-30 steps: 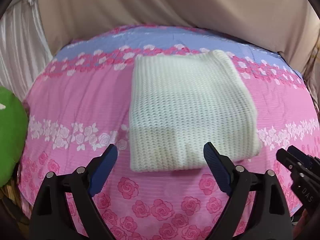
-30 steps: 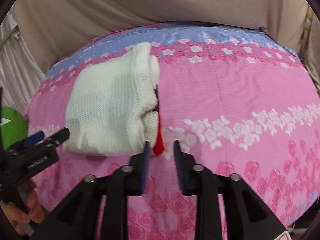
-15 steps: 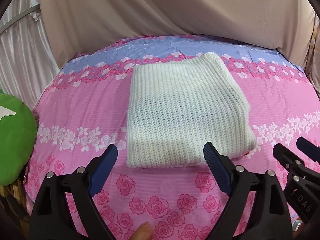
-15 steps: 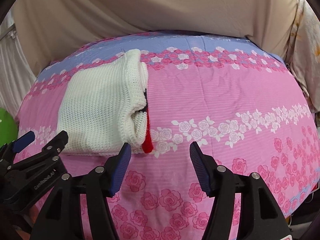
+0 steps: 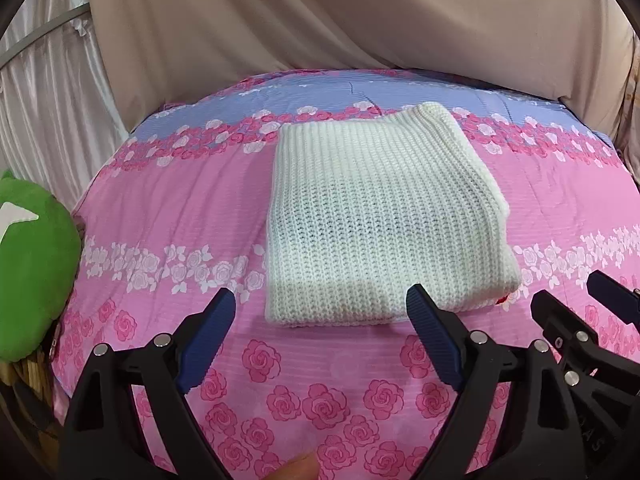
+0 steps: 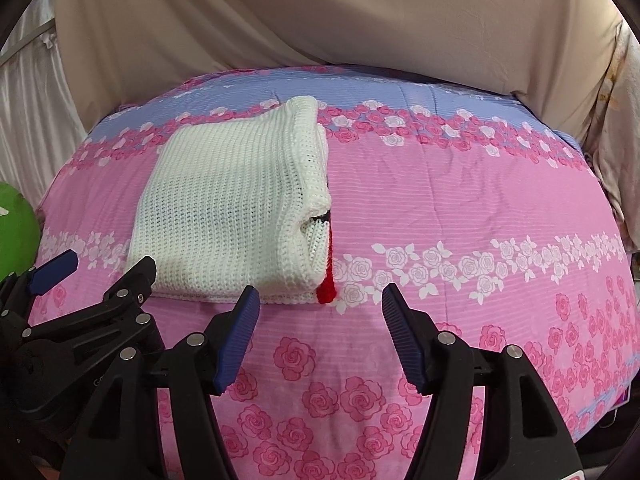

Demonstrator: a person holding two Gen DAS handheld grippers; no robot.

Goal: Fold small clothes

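Cream-white knitted sweater [image 5: 384, 228], folded to a thick rectangle, is seen lying flat on bed covered w/ pink rose-print sheet [image 5: 172, 208]; in left wrist view it sits centre frame, slightly right of middle. In right wrist view the same garment [image 6: 228, 208] is placed left of centre, its layered folded edges facing right. A small red knitted bit [image 6: 327, 288] is seen poking out at the garment's lower right corner, touching the sheet.

Left gripper [image 5: 320, 334], black w/ blue ribbed pads, is held wide open at bottom of its own view; nothing is gripped. Its right-side fingertip overlaps the sweater's near edge in the pic; contact can't be told.

Right gripper [image 6: 320, 316] is likewise spread wide, nothing held; the sweater's near right corner appears just above the gap between its fingers. Each gripper is also visible at the lower edge of the other's view.

Green plush cushion [image 5: 28, 272] is noted at left edge. Beige draped cloth [image 5: 320, 16] fills the upper frame behind the bed; pale curtain [image 5: 44, 96] at upper left.
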